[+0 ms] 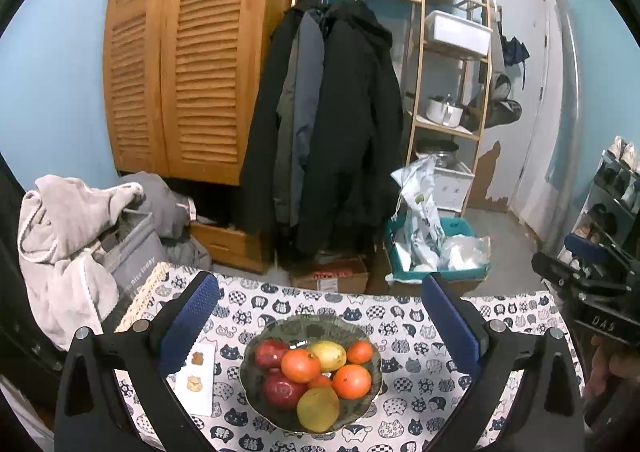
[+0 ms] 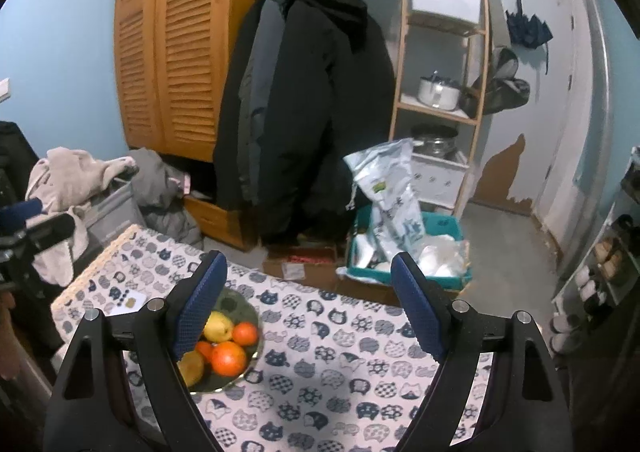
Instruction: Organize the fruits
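A dark glass bowl (image 1: 256,400) sits on the cat-print tablecloth (image 1: 416,404). It holds two red apples (image 1: 270,352), several oranges (image 1: 351,381) and two yellow-green pears (image 1: 318,409). My left gripper (image 1: 320,308) is open and empty, held above and just behind the bowl, its blue pads (image 1: 188,326) wide apart. My right gripper (image 2: 308,304) is open and empty, to the right of the bowl (image 2: 248,314); its left finger hides part of the fruit (image 2: 228,358). The right gripper's body shows at the left wrist view's right edge (image 1: 592,292).
A white card with small pictures (image 1: 197,380) lies left of the bowl. Past the table's far edge are a cardboard box (image 1: 332,276), a teal bin of bags (image 1: 436,248), hanging coats (image 1: 336,116), a wooden shelf (image 1: 448,92) and a laundry pile (image 1: 72,244).
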